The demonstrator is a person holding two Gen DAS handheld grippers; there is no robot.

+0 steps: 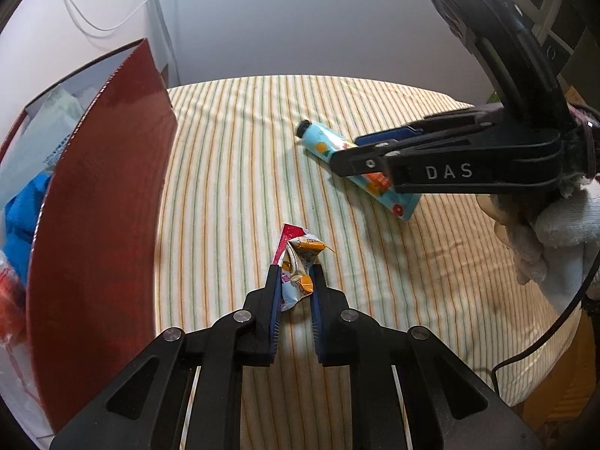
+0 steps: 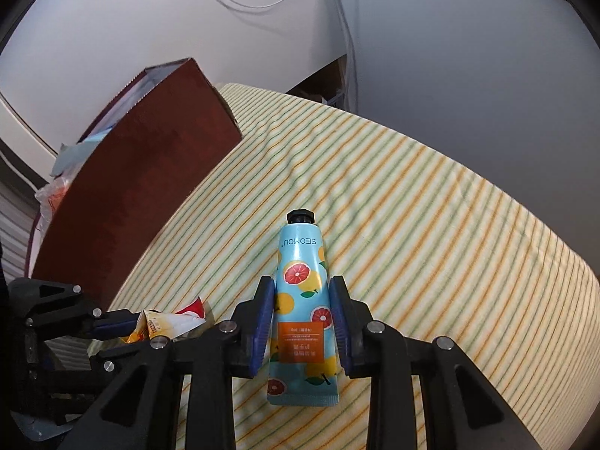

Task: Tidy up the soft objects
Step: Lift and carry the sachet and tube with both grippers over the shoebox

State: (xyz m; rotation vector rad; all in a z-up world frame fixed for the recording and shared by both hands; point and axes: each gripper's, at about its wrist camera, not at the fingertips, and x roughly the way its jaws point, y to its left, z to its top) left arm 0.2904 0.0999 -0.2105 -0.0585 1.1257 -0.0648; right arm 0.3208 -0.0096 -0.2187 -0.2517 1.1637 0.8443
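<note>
Box (image 1: 101,195): its base and near corner run past the lower edge of the left wrist view. The wall hides most of the contents; a blue cloth (image 1: 22,210) and an orange-red item (image 1: 9,292) show only in part, the latter cut by the frame edge and unidentifiable.

Tube (image 1: 322,142): in the left wrist view its middle is covered by the right gripper (image 1: 350,159); contact between pads and tube cannot be judged there.

Snack packet (image 1: 298,273): lower part hidden between the fingers of the left gripper (image 1: 294,275); print unreadable. In the right wrist view the packet (image 2: 168,324) is partly screened by gripper arms.

Small print on the tube's orange label (image 2: 300,341): illegible.
</note>
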